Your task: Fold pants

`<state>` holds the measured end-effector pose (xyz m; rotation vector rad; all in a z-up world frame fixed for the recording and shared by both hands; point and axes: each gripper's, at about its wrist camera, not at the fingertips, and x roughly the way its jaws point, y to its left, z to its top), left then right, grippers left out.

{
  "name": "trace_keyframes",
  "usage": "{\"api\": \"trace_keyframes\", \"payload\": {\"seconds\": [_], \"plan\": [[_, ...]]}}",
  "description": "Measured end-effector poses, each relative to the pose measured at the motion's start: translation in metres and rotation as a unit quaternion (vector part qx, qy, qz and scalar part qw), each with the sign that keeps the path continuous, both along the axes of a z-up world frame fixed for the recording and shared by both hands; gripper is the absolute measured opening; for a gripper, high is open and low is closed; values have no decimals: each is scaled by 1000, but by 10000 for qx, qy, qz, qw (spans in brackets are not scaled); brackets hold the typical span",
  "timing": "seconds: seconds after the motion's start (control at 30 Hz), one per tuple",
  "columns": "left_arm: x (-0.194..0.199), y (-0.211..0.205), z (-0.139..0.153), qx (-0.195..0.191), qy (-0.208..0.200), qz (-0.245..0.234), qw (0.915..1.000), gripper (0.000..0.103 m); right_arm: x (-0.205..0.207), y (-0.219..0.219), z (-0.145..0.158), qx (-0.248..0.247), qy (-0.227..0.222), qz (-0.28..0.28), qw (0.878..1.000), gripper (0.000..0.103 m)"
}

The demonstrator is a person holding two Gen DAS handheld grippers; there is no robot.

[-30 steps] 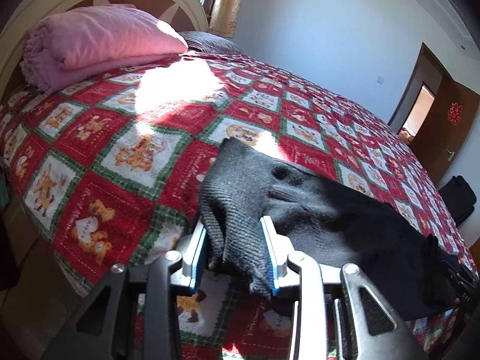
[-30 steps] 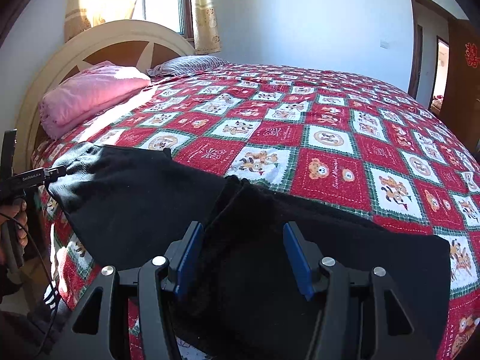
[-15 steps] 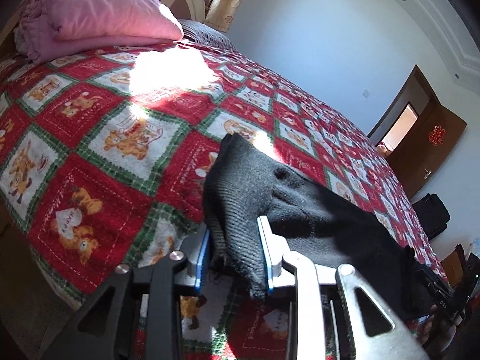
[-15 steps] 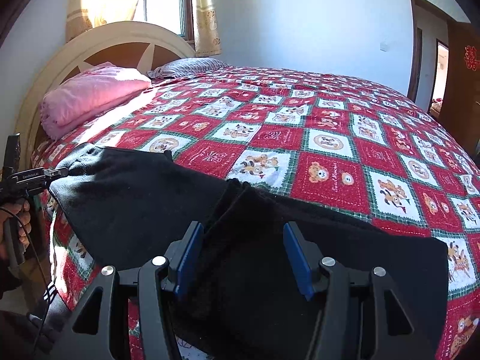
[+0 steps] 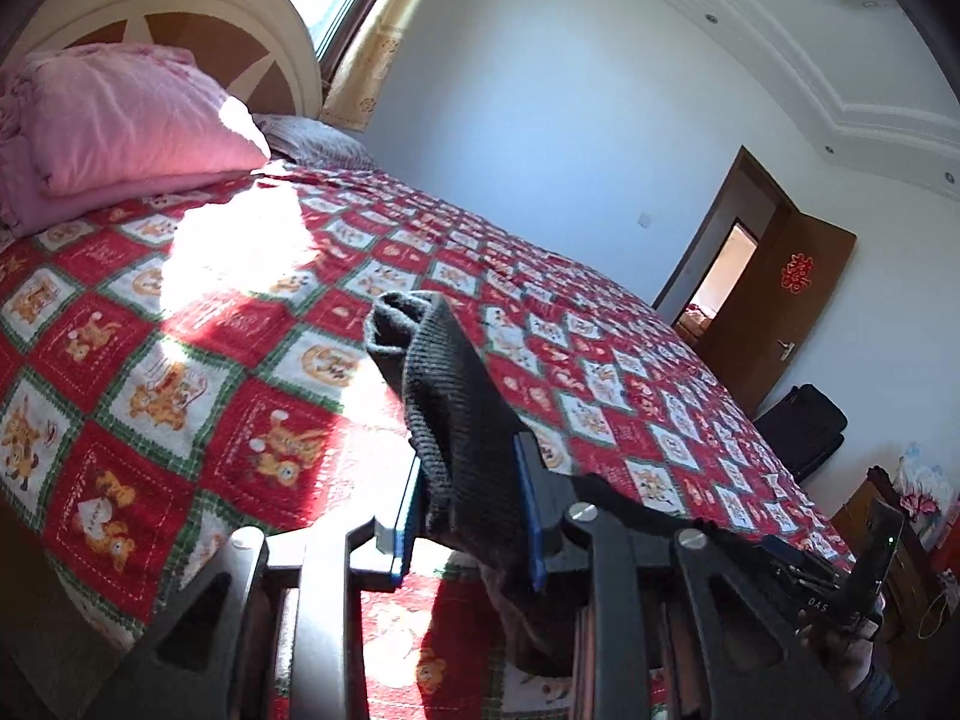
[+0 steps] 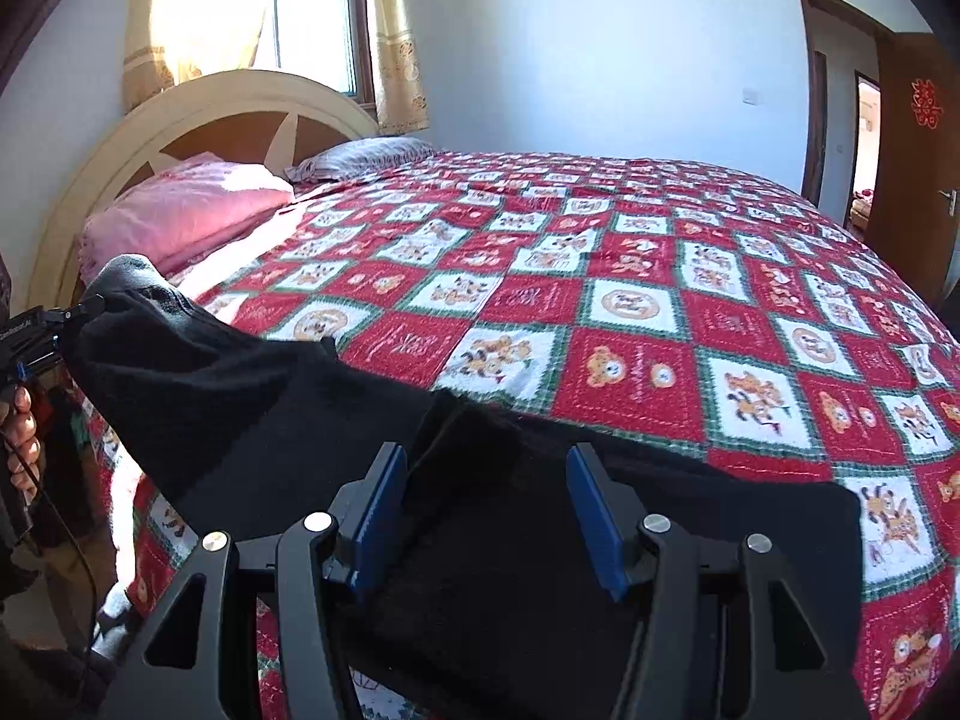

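The black pants (image 6: 240, 396) lie along the near edge of the red teddy-bear quilt (image 6: 630, 312). My left gripper (image 5: 468, 450) is shut on their ribbed end (image 5: 432, 360), which stands up lifted off the quilt. In the right wrist view that gripper (image 6: 36, 330) holds the raised end at far left, with a hand (image 6: 21, 420) below it. My right gripper (image 6: 486, 450) sits over the middle of the pants, jaws well apart. Black cloth with a raised fold fills the gap; whether the pads press on it I cannot tell.
A folded pink blanket (image 5: 120, 120) and a striped pillow (image 6: 366, 156) lie by the cream headboard (image 6: 228, 102). An open brown door (image 5: 774, 300) and a black bag (image 5: 804, 426) stand beyond the bed's far end. Bright sun falls on the quilt near the blanket.
My left gripper has risen and tilted upward, lifting the ribbed end of the pants off the quilt. The right gripper keeps its place over the cloth, jaws unchanged.
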<state>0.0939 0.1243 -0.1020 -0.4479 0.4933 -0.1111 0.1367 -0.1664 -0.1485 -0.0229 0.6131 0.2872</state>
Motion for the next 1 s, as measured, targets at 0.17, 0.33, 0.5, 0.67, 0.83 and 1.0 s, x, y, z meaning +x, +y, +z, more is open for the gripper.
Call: {"api": "trace_keyframes", "payload": {"seconds": [0.17, 0.33, 0.5, 0.67, 0.83, 1.0], "plan": [[1, -22, 20, -25, -361, -394, 9986, 29, -13, -29, 16, 297, -55, -214, 9993, 57], [11, -48, 33, -219, -588, -844, 9945, 29, -28, -62, 20, 425, -48, -509, 9978, 58], [22, -85, 42, -129, -647, -1218, 9904, 29, -39, -94, 18, 433, -38, -822, 9957, 58], [30, -121, 51, -87, -683, -1636, 9841, 29, -48, -125, 18, 498, -49, -1118, 9925, 58], [33, -163, 64, 55, -739, -2037, 9762, 29, -54, -146, 19, 543, -116, -1328, 9896, 59], [40, -202, 65, 225, -655, -2402, 9683, 29, -56, -155, 16, 497, -174, -1388, 9889, 59]]}}
